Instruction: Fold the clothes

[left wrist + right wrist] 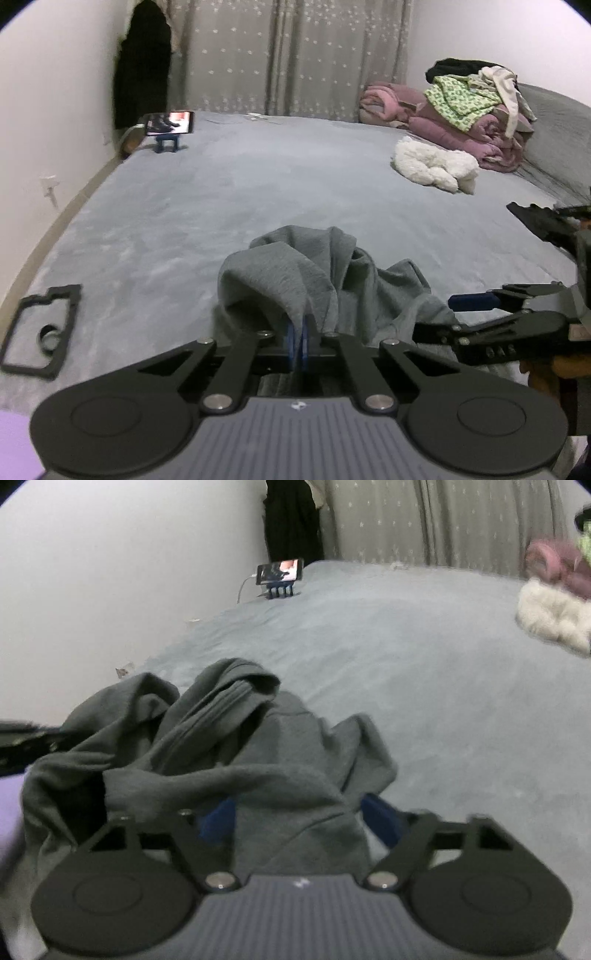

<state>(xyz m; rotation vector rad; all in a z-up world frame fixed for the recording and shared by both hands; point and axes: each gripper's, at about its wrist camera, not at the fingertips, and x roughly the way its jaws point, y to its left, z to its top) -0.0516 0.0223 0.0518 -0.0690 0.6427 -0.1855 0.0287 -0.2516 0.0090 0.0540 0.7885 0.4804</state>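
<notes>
A crumpled grey garment (295,273) lies bunched on the near part of the bed. My left gripper (299,334) is shut on a fold of it, the blue pads pressed together around the cloth. In the right wrist view the same grey garment (229,746) drapes over and between the spread blue pads (218,819) of my right gripper (299,819), which is open. From the left wrist view the right gripper (484,254) enters from the right edge with its fingers wide apart, next to the garment's right side. A blurred black part of the left gripper (22,738) shows at the left edge.
The grey bed (258,177) stretches ahead. At the far right sit a pile of clothes (469,92) on a pink quilt (436,125) and a white fluffy item (432,166). A phone on a stand (170,125) stands far left; a black frame (40,332) lies near left.
</notes>
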